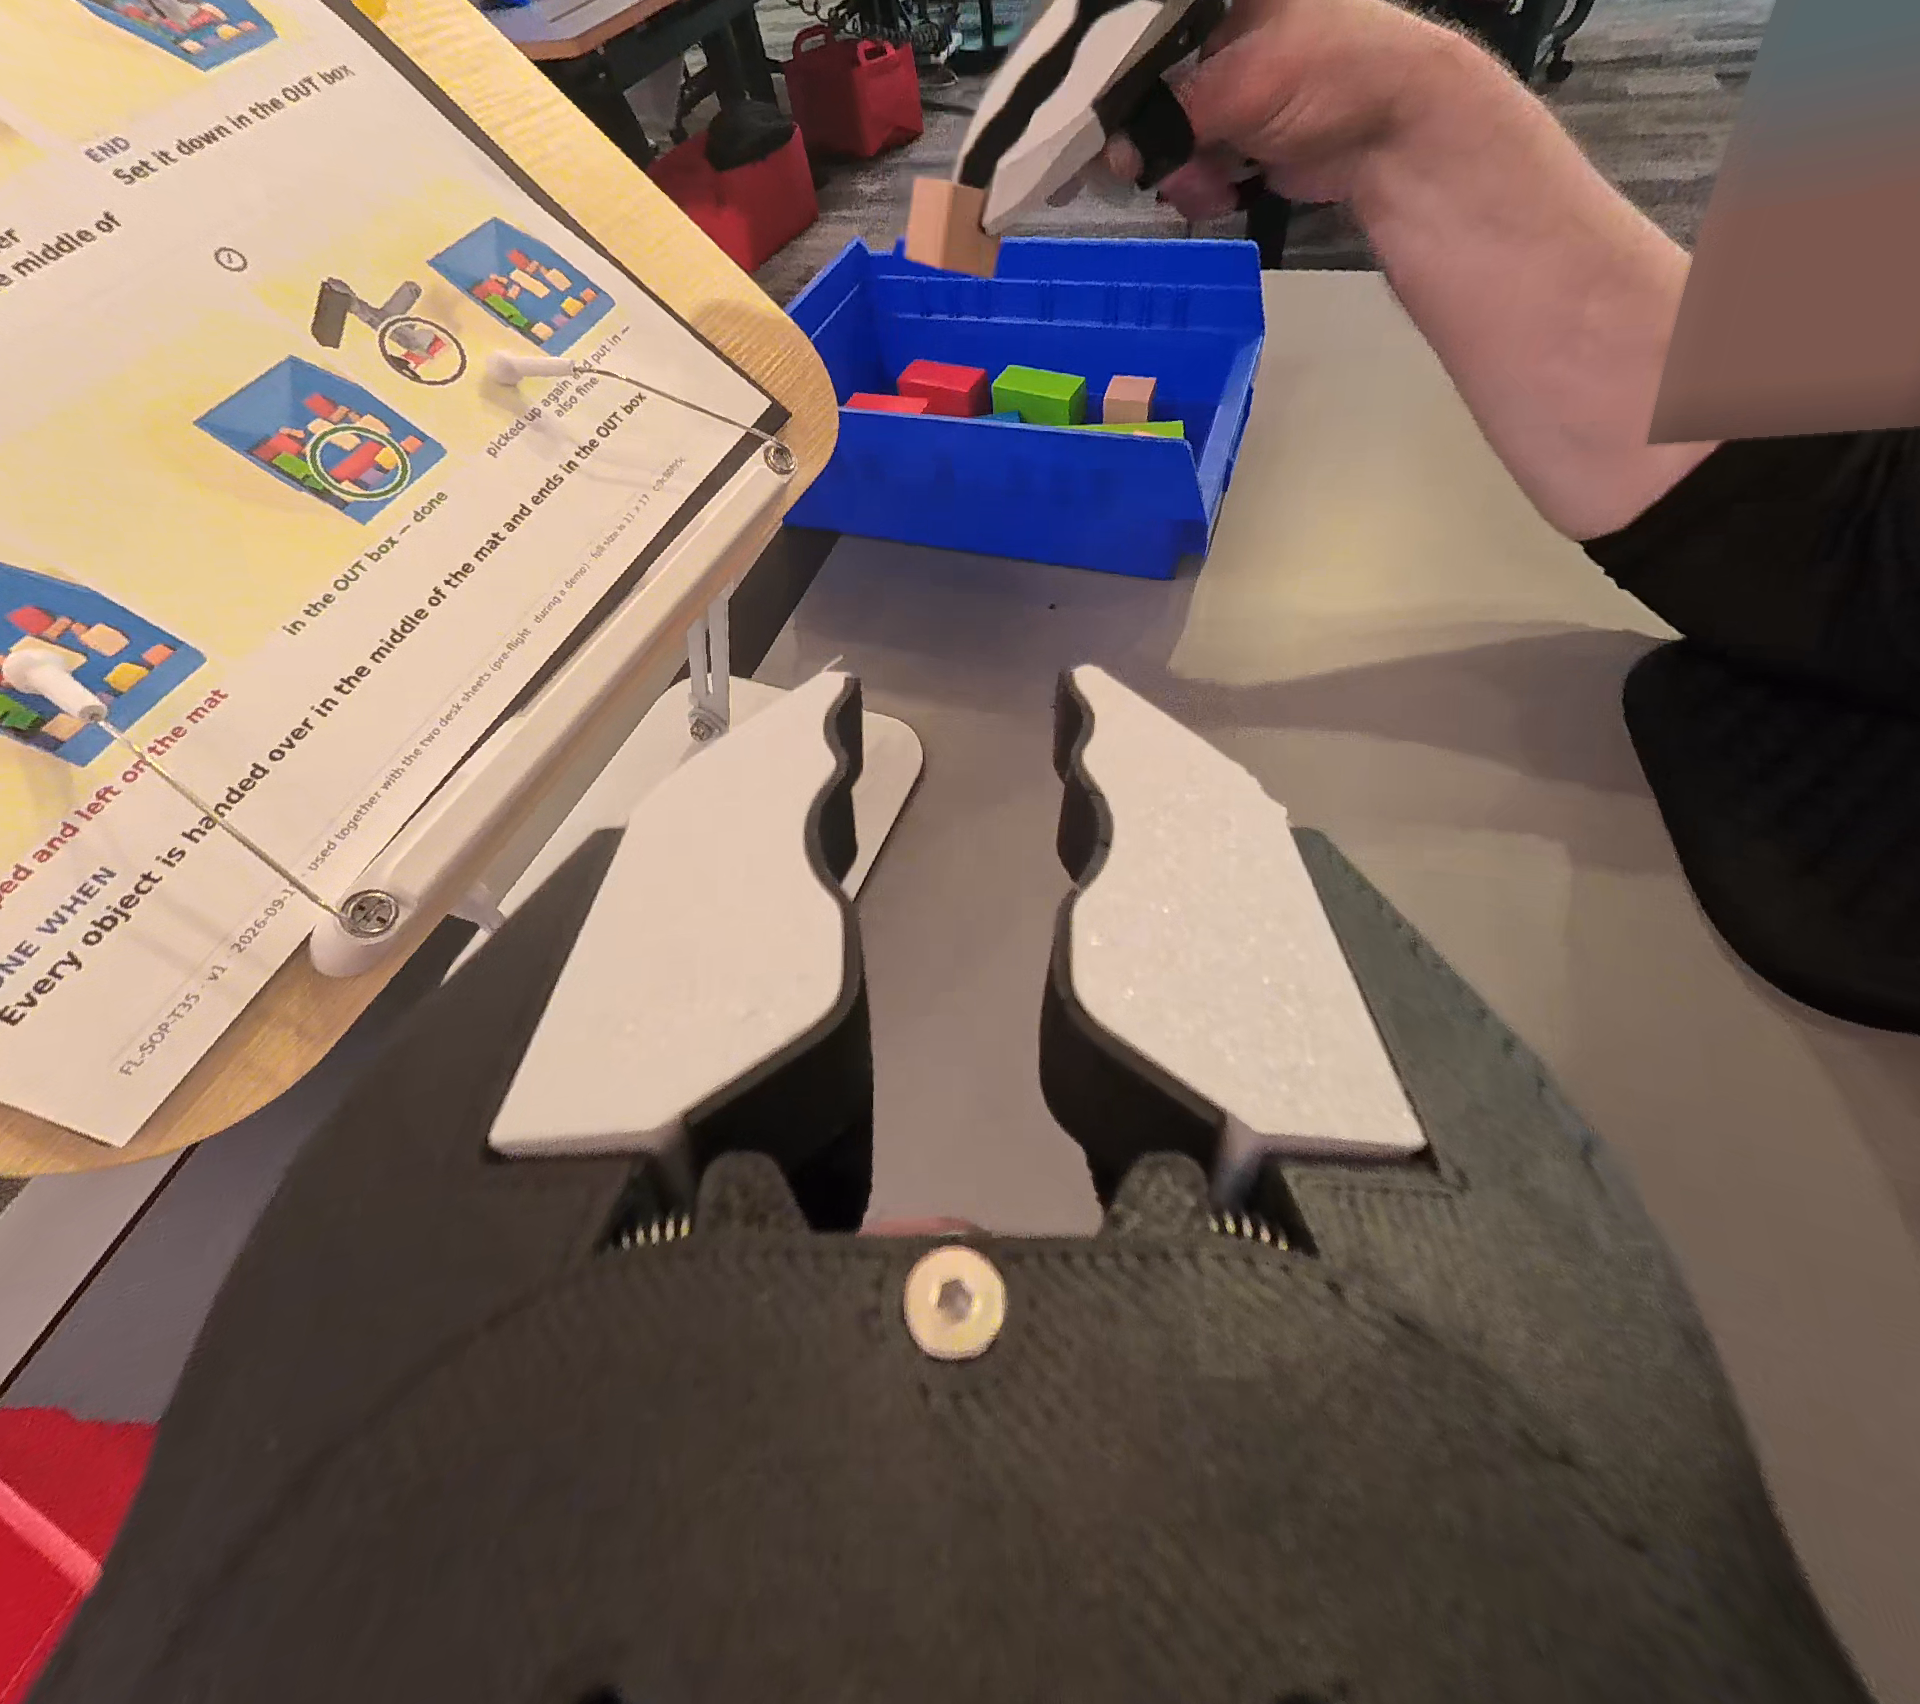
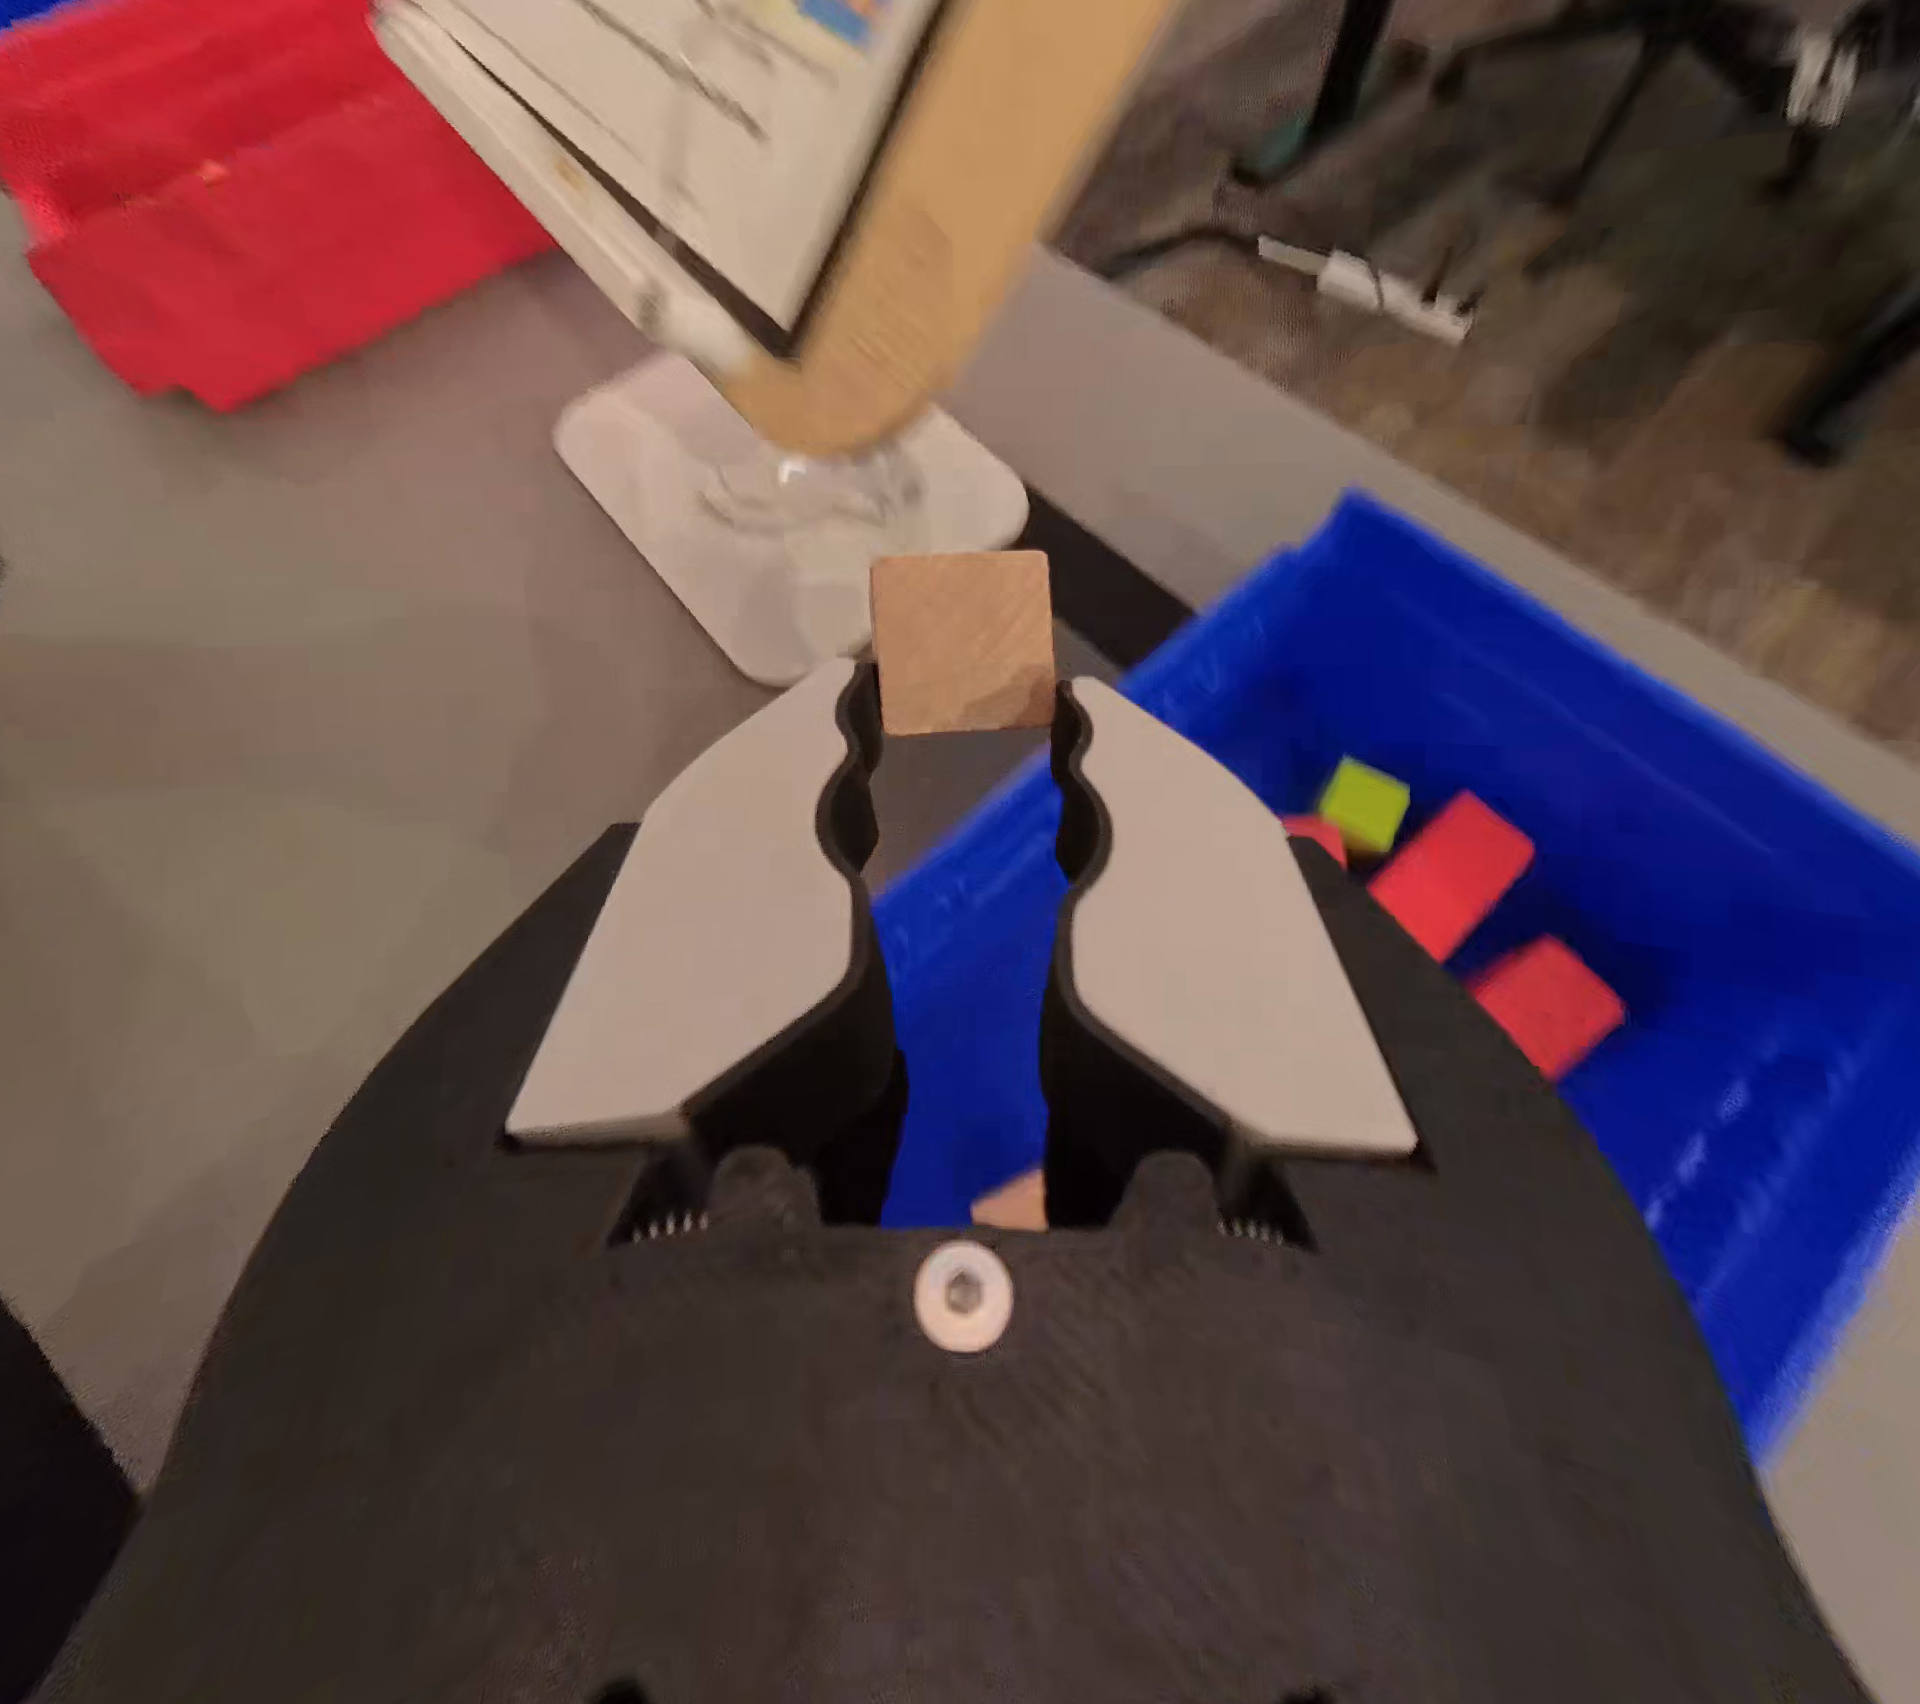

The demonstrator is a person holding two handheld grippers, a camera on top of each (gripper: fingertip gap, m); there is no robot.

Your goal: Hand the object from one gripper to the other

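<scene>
- Two grippers are working over the counter (image 1: 1351, 428): the right gripper (image 2: 966, 704) is carrying the task's block (image 2: 961, 641), and the left gripper (image 1: 958, 719) is waiting with nothing between its fingers (image 1: 748, 823).
- Right fingers (image 2: 727, 906) are clamping a plain wooden cube at their very tips, one pad pressing on each side; most of the cube is sticking out beyond the tips.
- From the left wrist view, the cube (image 1: 951, 226) is hanging in the air above the far wall of the blue bin (image 1: 997, 501), which is sitting near the counter's far edge with red, green and plain blocks inside.
- Left fingers are standing apart, low over the counter's near part, pointing toward the bin.
- The relation that matters: the cube is lying ahead of and well above the left fingers, roughly on their centre line, well apart from them.
- Being a cube, it is offering no long axis; only the free faces count, and those are the ones sticking out past the right tips.
- My judgement: the handover is not yet done, and the two grippers are needing to close the distance over the counter's middle.
- A document stand (image 1: 416, 407) is crowding the counter's left side, just beside the left fingers.
</scene>
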